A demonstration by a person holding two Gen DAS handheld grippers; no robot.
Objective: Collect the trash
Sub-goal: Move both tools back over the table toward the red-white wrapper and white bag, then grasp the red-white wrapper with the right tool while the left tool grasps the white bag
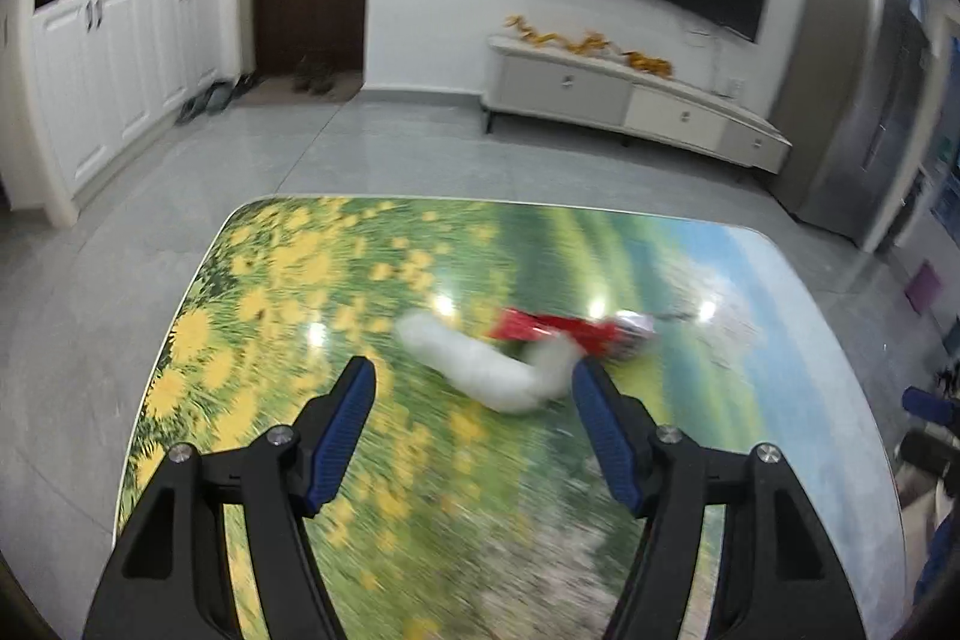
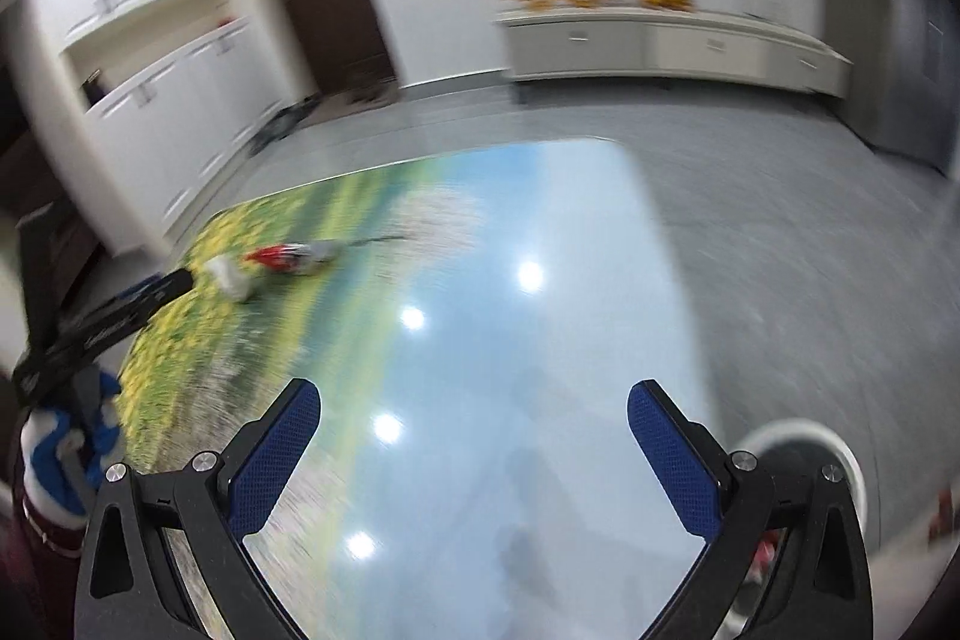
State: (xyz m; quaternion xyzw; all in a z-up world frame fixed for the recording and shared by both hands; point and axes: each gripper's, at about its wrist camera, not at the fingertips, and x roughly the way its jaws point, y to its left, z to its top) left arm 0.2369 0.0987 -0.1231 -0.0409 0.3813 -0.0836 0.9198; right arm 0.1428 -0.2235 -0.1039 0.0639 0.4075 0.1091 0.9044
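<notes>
As I look down my left gripper [image 1: 474,376], its jaws gape empty with the white crumpled tissue [image 1: 486,364] lying just ahead between the tips, long axis running left-right, and the red wrapper [image 1: 552,328] touching its far side on the flower-print table [image 1: 270,280]. From my right gripper [image 2: 474,403], also spread and empty, that trash sits well off to the upper left, so I judge the left nearer.

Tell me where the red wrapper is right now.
In the left wrist view, the red wrapper lies on the table, just behind the white tissue, beyond the open left gripper.
</notes>
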